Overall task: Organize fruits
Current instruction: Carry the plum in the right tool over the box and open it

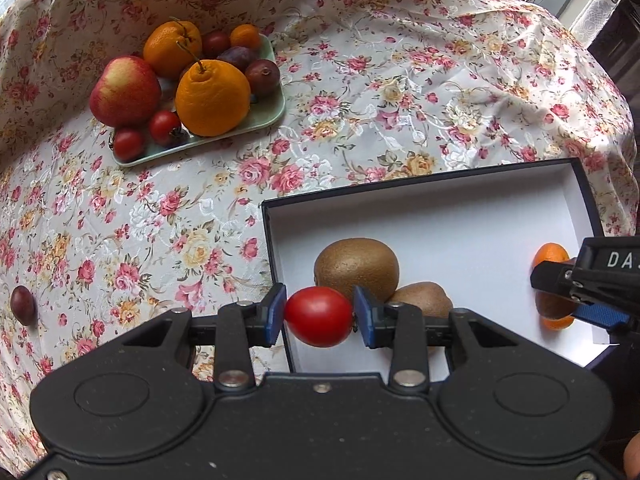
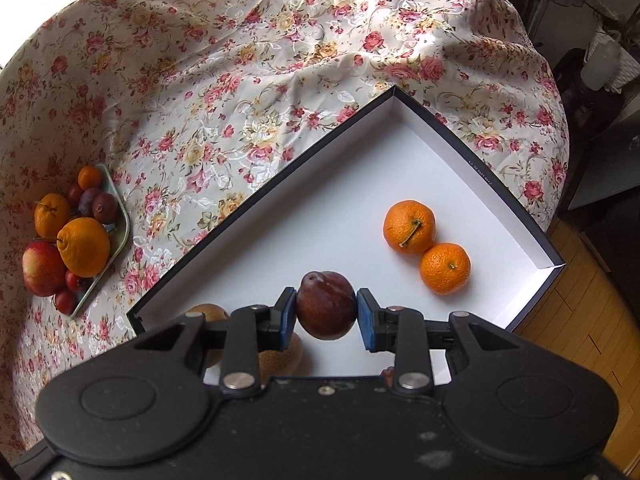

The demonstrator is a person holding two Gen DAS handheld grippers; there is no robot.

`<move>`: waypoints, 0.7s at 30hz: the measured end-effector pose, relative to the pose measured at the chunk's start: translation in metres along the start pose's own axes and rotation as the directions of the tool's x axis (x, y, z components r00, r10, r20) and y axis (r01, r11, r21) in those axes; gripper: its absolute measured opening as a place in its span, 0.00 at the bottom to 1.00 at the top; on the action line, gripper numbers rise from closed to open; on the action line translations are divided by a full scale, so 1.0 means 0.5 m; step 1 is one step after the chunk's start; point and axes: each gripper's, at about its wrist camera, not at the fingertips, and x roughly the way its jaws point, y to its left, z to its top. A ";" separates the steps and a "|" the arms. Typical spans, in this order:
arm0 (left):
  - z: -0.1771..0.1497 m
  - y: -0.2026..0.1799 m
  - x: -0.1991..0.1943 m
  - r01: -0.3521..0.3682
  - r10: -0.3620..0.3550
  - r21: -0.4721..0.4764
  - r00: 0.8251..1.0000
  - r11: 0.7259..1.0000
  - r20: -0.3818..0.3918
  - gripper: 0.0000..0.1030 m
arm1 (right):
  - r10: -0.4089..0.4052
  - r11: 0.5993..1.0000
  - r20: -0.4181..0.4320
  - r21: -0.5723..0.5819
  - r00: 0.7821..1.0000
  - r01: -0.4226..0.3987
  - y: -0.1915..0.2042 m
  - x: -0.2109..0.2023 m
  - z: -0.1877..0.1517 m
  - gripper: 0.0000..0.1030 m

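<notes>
My left gripper (image 1: 320, 316) is shut on a red cherry tomato (image 1: 319, 317), held over the near left corner of the white box (image 1: 440, 216). Two kiwis (image 1: 356, 268) lie in the box just beyond it. My right gripper (image 2: 326, 312) is shut on a dark red plum (image 2: 326, 305), held over the box floor (image 2: 360, 184). Two mandarins (image 2: 409, 227) lie in the box to its right. The kiwis (image 2: 280, 356) show partly under the right gripper's left finger. The right gripper also shows in the left wrist view (image 1: 576, 292).
A green tray (image 1: 264, 120) at the far left holds an apple (image 1: 125, 91), two big oranges, plums, a mandarin and two cherry tomatoes. A loose plum (image 1: 23, 305) lies on the floral tablecloth at the left. The table edge and wooden floor (image 2: 580, 320) are at the right.
</notes>
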 end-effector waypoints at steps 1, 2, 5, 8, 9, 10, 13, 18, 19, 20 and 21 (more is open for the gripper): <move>-0.001 -0.007 0.001 -0.001 0.001 0.009 1.000 1.000 0.001 0.45 | 0.004 1.000 0.008 0.007 1.000 -0.004 -0.008 0.000 0.004 0.33; -0.002 -0.013 0.003 -0.002 0.002 0.017 1.000 1.000 0.001 0.45 | 0.007 1.000 0.019 0.011 1.000 -0.007 -0.014 0.000 0.009 0.33; -0.003 -0.029 0.008 0.003 -0.003 0.032 1.000 0.999 0.002 0.45 | 0.023 0.999 0.057 0.028 0.998 -0.025 -0.034 -0.016 0.017 0.33; -0.003 -0.042 0.006 0.011 -0.011 0.043 1.000 0.999 0.016 0.49 | 0.029 0.998 0.070 0.052 0.997 -0.033 -0.048 -0.023 0.023 0.33; -0.003 -0.045 0.004 0.013 -0.014 0.048 1.000 0.999 0.022 0.49 | 0.026 0.998 0.067 0.051 0.997 -0.029 -0.050 -0.023 0.023 0.33; -0.003 -0.046 0.003 0.014 -0.015 0.049 1.000 0.999 0.024 0.49 | 0.024 0.998 0.060 0.050 0.998 -0.027 -0.053 -0.023 0.022 0.33; -0.002 -0.048 0.004 0.017 -0.018 0.049 1.000 0.999 0.022 0.49 | 0.034 0.998 0.032 0.059 0.999 -0.036 -0.053 -0.015 0.020 0.33; -0.002 -0.040 0.010 0.011 -0.011 0.035 1.000 0.999 0.006 0.49 | 0.038 0.998 0.013 0.058 0.999 -0.039 -0.046 -0.012 0.016 0.33; -0.002 -0.037 0.009 0.008 -0.009 0.031 1.000 0.999 0.005 0.49 | 0.041 0.998 0.007 0.055 0.999 -0.041 -0.044 -0.010 0.015 0.33; -0.001 -0.035 0.009 0.006 -0.006 0.027 1.000 1.000 0.005 0.49 | 0.041 0.998 0.003 0.052 0.999 -0.041 -0.042 -0.009 0.015 0.33; -0.001 -0.033 0.008 0.004 -0.004 0.024 1.000 1.000 0.006 0.49 | 0.039 0.998 0.000 0.051 0.999 -0.039 -0.040 -0.008 0.015 0.33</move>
